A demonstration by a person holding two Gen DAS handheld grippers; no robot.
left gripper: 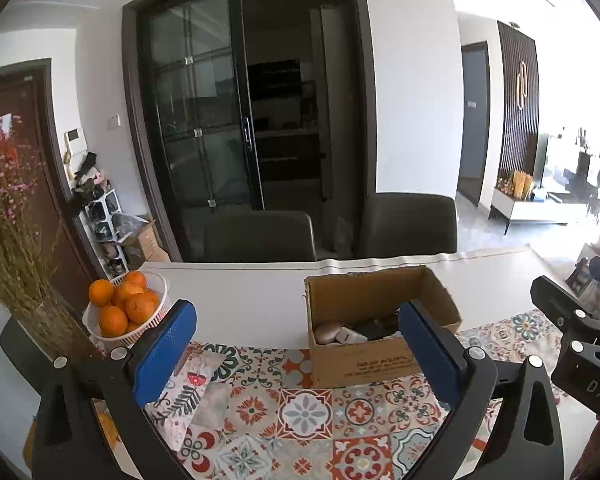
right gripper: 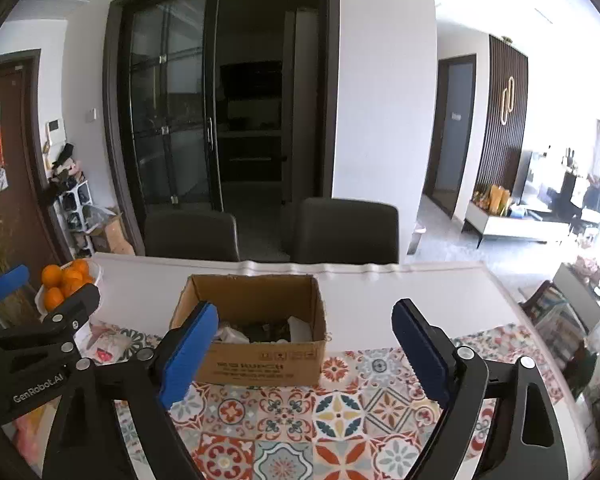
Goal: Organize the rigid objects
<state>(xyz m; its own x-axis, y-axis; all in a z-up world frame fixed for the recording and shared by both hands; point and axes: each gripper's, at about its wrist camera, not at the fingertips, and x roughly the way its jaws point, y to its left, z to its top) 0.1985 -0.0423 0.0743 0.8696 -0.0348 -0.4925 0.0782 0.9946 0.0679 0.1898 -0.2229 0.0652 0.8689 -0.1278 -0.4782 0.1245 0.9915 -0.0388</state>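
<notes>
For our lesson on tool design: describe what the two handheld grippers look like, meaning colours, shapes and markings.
Both the left gripper and the right gripper have black angular frames with silver round bolts and triangular cut-outs. Each finger carries a flat blue textured pad. White lettering marks the bodies: "GenRobot.AI" on the left, "DAS" on the right.

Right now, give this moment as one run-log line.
left gripper: open, empty | right gripper: open, empty | cardboard box: on patterned cloth, items inside
</notes>
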